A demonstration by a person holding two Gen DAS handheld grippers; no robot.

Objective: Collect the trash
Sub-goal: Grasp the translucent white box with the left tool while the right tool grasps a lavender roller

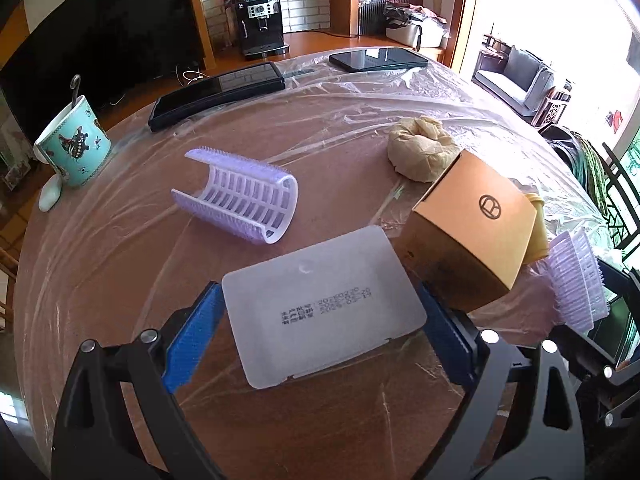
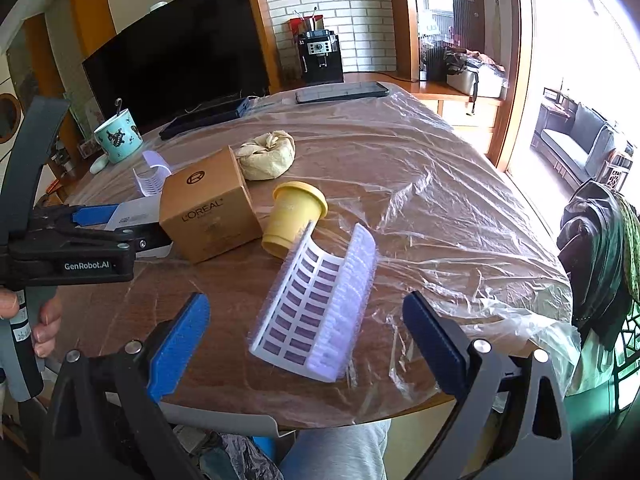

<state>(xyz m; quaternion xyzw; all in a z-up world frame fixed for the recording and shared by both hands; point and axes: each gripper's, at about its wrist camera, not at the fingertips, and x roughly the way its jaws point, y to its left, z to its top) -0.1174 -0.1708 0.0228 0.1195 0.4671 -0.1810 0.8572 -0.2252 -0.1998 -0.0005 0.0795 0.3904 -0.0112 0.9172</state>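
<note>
A white translucent plastic lid (image 1: 324,304) with printed dates lies flat on the plastic-covered round table (image 1: 120,280). My left gripper (image 1: 318,286) is open and straddles the lid, one blue pad beside each short edge; I cannot tell whether they touch it. The right wrist view shows that gripper (image 2: 100,220) from the side. My right gripper (image 2: 306,300) is open around a purple hair-roller half (image 2: 316,308) near the table's front edge. Between the two stand a brown L'Oreal box (image 1: 472,232) and a tipped yellow cup (image 2: 294,216). Behind them lies crumpled beige paper (image 1: 420,148).
Another purple roller half (image 1: 240,196) lies left of centre. A teal mug (image 1: 74,148) with a spoon stands at the left rim, and two dark phones (image 1: 218,94) lie at the far side. A chair with a dark jacket (image 2: 596,256) stands at the right. The person's hand (image 2: 44,320) shows.
</note>
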